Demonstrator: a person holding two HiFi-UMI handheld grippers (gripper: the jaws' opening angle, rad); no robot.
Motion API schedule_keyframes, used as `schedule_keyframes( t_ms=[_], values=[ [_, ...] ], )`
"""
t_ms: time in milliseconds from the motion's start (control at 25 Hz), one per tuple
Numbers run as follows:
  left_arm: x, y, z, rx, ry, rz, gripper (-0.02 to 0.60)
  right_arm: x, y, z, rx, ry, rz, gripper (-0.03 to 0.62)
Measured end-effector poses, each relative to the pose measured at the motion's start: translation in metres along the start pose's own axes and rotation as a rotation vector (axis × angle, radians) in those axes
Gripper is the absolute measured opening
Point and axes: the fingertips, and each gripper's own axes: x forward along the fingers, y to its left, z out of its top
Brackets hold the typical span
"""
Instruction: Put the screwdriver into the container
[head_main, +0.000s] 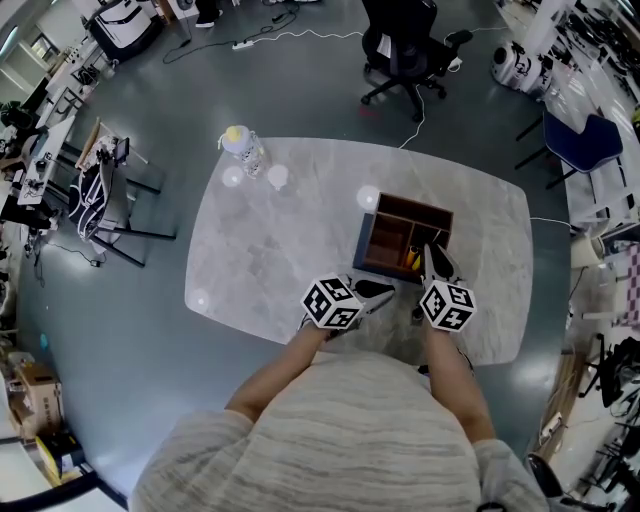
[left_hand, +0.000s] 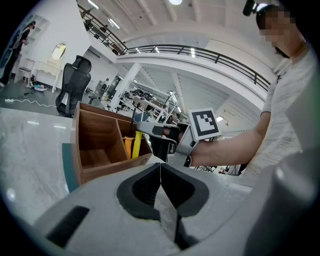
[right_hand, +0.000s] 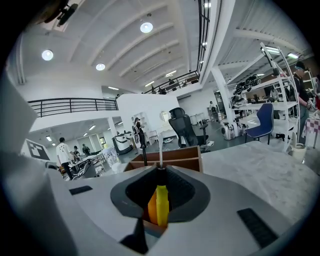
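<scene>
Closest to you, your left hand-held gripper hovers low over the near part of the surface. Its jaws are pressed flat together with nothing between them, going by the left gripper view. It sits just short of the container's near-left corner, not touching it as far as I can tell.

Right next to it, your right hand-held gripper reaches over the near edge of the container. In the right gripper view the screwdriver is right between the jaws. You can see the yellow-and-orange handle low in the gap and the thin metal shaft poking up past the tips, and the jaws look clamped on it.

From the left gripper view the screwdriver stands pretty much upright. Its handle is down inside the wooden container, in a compartment on the near right side, with a darker shaft sticking up beside it. From your head view it's just a speck of yellow in that compartment.

The container itself is a divided wooden box sitting right of centre on the marble surface.

Further out, a clear bottle stands near the far left corner, well apart from everything else. Past the far edge there's a black office chair on the floor, and a blue chair off to the right.
</scene>
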Motion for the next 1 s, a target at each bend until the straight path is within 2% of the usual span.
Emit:
schedule_keyframes(
  t_ms=[160, 440, 640, 1000],
  values=[
    [0.000, -0.001, -0.001, 0.002, 0.002, -0.004, 0.014, -0.002, 0.001, -0.009, -0.028, 0.037, 0.003, 0.054],
    [0.001, -0.004, -0.001, 0.005, 0.003, -0.007, 0.014, 0.000, 0.001, -0.024, -0.144, 0.151, -0.008, 0.054],
    [0.001, -0.004, -0.002, 0.007, 0.005, -0.007, 0.014, 0.002, -0.001, -0.034, -0.153, 0.209, -0.010, 0.054],
    [0.000, -0.006, -0.001, 0.013, 0.006, -0.010, 0.014, 0.005, 0.003, -0.034, -0.177, 0.241, 0.006, 0.054]
  ],
)
